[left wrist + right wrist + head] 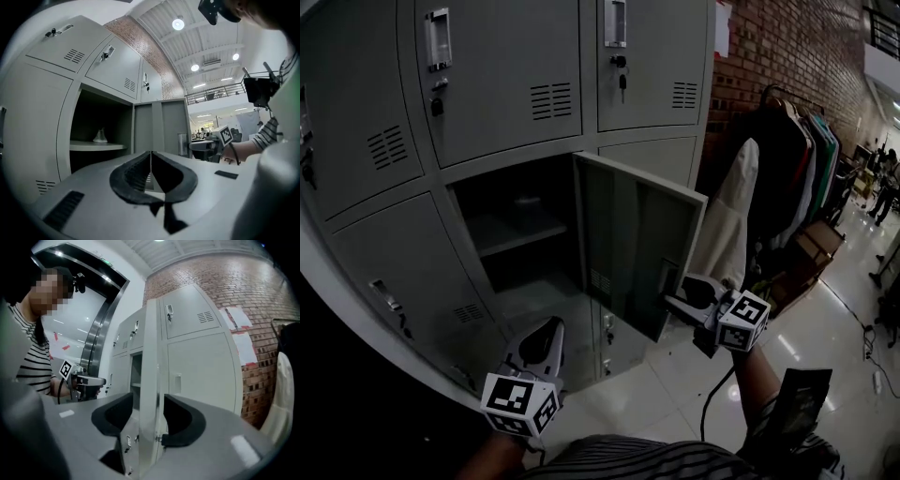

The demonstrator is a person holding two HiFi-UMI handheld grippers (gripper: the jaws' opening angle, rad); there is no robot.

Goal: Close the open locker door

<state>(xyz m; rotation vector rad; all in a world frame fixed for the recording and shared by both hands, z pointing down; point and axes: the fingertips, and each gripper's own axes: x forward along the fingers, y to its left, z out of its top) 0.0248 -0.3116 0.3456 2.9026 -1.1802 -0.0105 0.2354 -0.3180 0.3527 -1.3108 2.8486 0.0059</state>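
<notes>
**Door edge between my right jaws, lockers filling the left**

Head view: the locker bank (497, 75) runs across the upper left, with the open compartment (502, 192) at centre and a shelf (525, 232) inside it. A small object (100, 136) sits on that shelf.

The locker door (637, 244) stands out just right of the compartment. My right gripper (680, 298) is at its lower right, door edge between the jaws. My left gripper (546, 330) is lower centre-left, below the compartment.

Far right, a clothes rack (787, 159) stands before the brick wall (787, 47), a box (816, 242) beneath.
</notes>
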